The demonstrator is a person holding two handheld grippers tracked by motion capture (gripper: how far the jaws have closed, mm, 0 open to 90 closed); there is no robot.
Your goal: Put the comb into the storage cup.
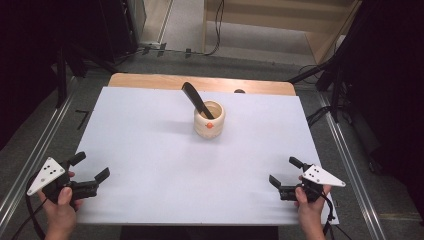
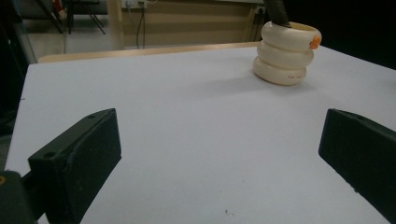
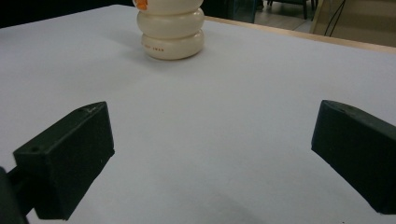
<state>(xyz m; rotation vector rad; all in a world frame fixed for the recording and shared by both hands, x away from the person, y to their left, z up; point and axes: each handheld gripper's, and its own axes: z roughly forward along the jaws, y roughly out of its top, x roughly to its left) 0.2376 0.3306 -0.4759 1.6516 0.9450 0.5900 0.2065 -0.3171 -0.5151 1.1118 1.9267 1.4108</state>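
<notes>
Cream ribbed holder (image 1: 209,120) stood upright past centre of white table sheet (image 1: 150,160), orange dot on near face, black-handled utensil (image 1: 196,98) leaning out toward far left. Holder looked rigid, glazed, likely slippery and breakable; grooves between three rounded rings seemed best purchase, or utensil handle for lifting that alone. Left gripper (image 1: 90,175) low at near-left edge, jaws spread wide, nothing between. Right gripper (image 1: 285,176) at near-right edge, jaws likewise apart, empty. Both well apart from holder.

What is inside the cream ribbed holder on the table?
A black utensil handle sticks out of the cream holder, leaning toward the far left. Its lower end is hidden by the holder's wall, as is anything else inside.
</notes>
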